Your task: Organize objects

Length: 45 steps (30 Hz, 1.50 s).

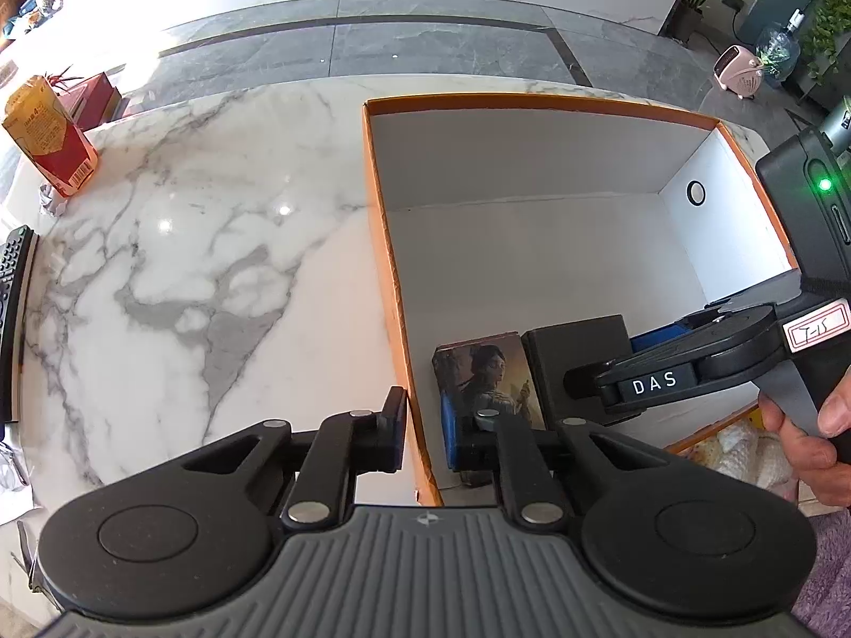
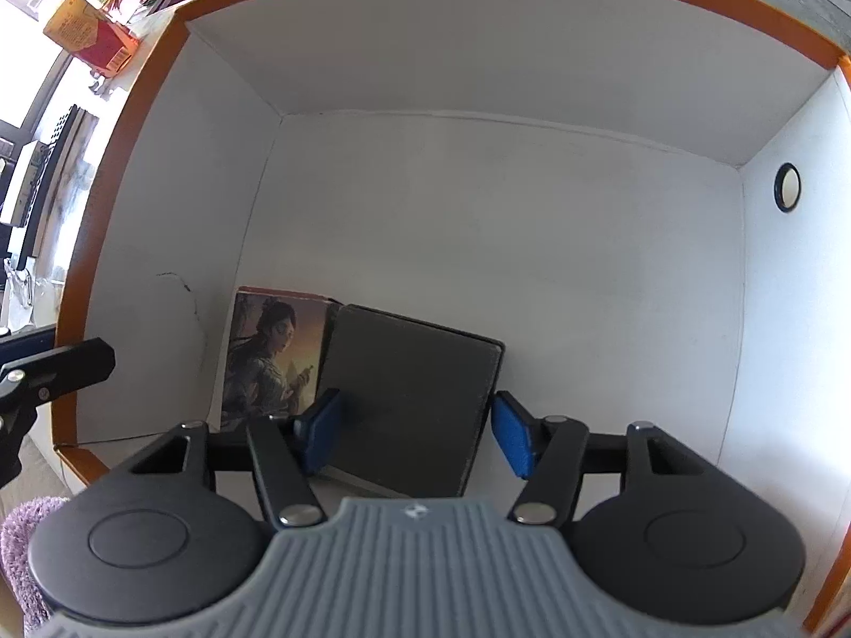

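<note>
Your right gripper [image 2: 412, 433] hangs inside the orange box [image 2: 133, 122], fingers spread around the black case [image 2: 409, 399] beside the picture card [image 2: 271, 356]; left gripper [image 1: 425, 430] straddles the near-left wall, open, likely steadying it.

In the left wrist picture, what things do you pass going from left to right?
Remote control → red and yellow carton → picture box → black box → pink heater.
</note>
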Available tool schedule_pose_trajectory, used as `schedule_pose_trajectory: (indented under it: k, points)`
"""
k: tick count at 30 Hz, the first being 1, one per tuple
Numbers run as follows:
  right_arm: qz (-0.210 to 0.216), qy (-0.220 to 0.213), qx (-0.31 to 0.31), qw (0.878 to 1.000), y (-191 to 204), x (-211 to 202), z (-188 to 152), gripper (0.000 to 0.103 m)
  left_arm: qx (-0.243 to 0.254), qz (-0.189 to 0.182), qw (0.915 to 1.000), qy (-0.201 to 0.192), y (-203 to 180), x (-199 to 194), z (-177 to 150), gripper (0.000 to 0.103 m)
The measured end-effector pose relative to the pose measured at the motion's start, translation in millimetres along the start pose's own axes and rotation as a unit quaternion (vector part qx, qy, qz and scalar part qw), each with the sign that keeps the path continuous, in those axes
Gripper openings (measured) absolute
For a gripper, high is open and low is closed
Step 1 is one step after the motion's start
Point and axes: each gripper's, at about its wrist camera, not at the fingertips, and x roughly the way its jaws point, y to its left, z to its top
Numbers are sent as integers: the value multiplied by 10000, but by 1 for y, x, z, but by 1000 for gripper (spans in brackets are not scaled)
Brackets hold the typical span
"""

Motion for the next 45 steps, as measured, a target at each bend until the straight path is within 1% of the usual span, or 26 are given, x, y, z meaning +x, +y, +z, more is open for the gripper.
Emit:
schedule_pose_trajectory:
  k: [3,5,10,13,14,16,18,19,20,22,23,25,26,28,31,35,39,41,42,43,45]
  points:
    - [115,51,17,9999,7,1,3,55,-30,-19,10000,1,1,-1,0,16]
    - [304,160,89,9994,9,4,4,51,-46,-14,10000,0,1,-1,0,16]
    - [309,137,190,9992,11,1,7,52,-61,1,10000,-8,0,-1,0,16]
    - [292,104,120,9994,13,-1,7,57,-48,13,10000,-54,-1,-2,-2,16]
    - [222,54,87,9997,15,-3,6,58,-65,25,9999,-128,-1,-4,-3,17]
    - [107,-118,-27,9999,19,-14,4,59,16,177,9993,-339,-4,-14,-6,17]
    - [111,-303,-141,9994,21,-31,-1,59,120,269,9976,-625,-10,-29,-11,17]
    - [116,-402,-180,9990,19,-42,-5,59,189,267,9966,-759,-14,-39,-14,17]
    - [128,-523,-205,9983,10,-56,-18,59,258,223,9956,-877,-20,-48,-18,18]
    - [183,-732,-233,9969,12,-76,-37,59,350,10,9939,-1046,-33,-65,-26,19]
    - [213,-831,-245,9960,3,-91,-55,59,433,-124,9929,-1101,-41,-71,-30,20]
    - [241,-1029,-254,9941,-4,-111,-73,59,634,-363,9902,-1191,-58,-82,-39,21]
    - [241,-1124,-263,9930,-18,-132,-86,59,750,-455,9887,-1220,-67,-85,-43,21]
    - [198,-1288,-252,9912,-30,-156,-109,60,1006,-691,9845,-1263,-88,-90,-54,21]
    - [104,-1460,-129,9891,-50,-179,-143,61,1266,-1075,9783,-1239,-115,-90,-66,21]
    - [-92,-1570,192,9874,-82,-182,-183,61,1423,-1569,9704,-1157,-150,-84,-77,21]
    - [-497,-1645,588,9834,-117,-179,-222,61,1384,-2100,9641,-847,-182,-62,-82,21]
    - [-626,-1631,844,9810,-135,-174,-240,68,1362,-2184,9638,-700,-195,-49,-85,21]
    - [-734,-1625,964,9792,-144,-170,-248,77,1388,-2196,9635,-643,-202,-42,-86,21]
    - [-878,-1608,1064,9773,-151,-165,-255,82,1414,-2209,9633,-576,-209,-35,-87,21]
    - [-1106,-1452,1174,9762,-162,-154,-266,82,1484,-2241,9623,-414,-222,-21,-90,21]
